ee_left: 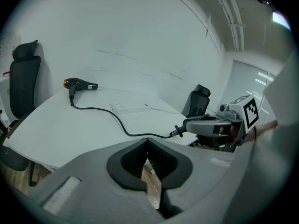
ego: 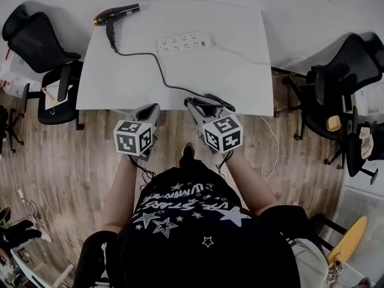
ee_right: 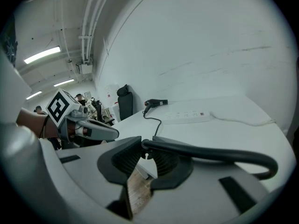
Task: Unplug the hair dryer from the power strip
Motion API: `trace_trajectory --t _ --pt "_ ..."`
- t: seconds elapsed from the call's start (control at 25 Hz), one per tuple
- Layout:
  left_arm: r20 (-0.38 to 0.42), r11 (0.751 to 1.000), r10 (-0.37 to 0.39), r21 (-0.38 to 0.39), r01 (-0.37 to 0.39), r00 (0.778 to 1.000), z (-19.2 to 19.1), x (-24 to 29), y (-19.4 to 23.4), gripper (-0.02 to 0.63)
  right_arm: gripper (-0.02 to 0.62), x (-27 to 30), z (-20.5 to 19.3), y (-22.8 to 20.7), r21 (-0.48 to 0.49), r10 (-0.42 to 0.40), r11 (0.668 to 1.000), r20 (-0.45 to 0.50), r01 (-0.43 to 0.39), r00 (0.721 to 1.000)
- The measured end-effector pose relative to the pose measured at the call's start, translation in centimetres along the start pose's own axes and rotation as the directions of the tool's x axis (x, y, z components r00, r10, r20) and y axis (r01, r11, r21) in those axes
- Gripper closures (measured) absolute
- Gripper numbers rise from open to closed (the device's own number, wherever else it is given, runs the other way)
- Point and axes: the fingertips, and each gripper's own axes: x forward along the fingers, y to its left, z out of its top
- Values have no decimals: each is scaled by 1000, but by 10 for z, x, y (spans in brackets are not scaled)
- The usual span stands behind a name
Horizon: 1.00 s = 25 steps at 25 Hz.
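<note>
A black hair dryer (ego: 117,14) (ee_left: 80,84) (ee_right: 156,102) lies at the table's far left corner. Its black cord (ego: 157,65) (ee_left: 117,120) runs across the white table (ego: 120,83) to the front edge. There my right gripper (ego: 201,102) (ee_left: 184,127) (ee_right: 145,148) is shut on the cord's plug end, apart from the white power strip (ego: 183,42) (ee_left: 128,107) (ee_right: 189,117). No black cord reaches the strip. My left gripper (ego: 150,108) (ee_left: 147,141) hangs just off the front edge beside the right one, its jaws together and holding nothing.
Black office chairs stand at the left (ego: 42,47) and right (ego: 336,83) of the table. The strip's white cable (ego: 246,56) trails off the table's right edge. Wood floor (ego: 72,161) lies below the grippers.
</note>
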Motion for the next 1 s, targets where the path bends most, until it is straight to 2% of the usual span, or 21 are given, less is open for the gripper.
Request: trace_trajectory --t 0.2,0.36,0.6,1.0 --pt "-23 999 -44 -2 44 999 -24 -15 -13 598 514 -12 -8 18 6 -8 1000 -9 8 1000" --pt "-11 998 -56 -22 56 998 -39 -32 -18 598 514 -18 -16 38 -1 -8 1000 -15 8 1000" --pt "12 998 -53 -38 53 999 -58 -62 -23 598 514 -29 -32 66 2 -16 1000 -28 16 999" --pt "32 997 -42 -64 44 999 -87 -107 -30 598 515 -44 -56 105 70 -1 998 -45 4 999"
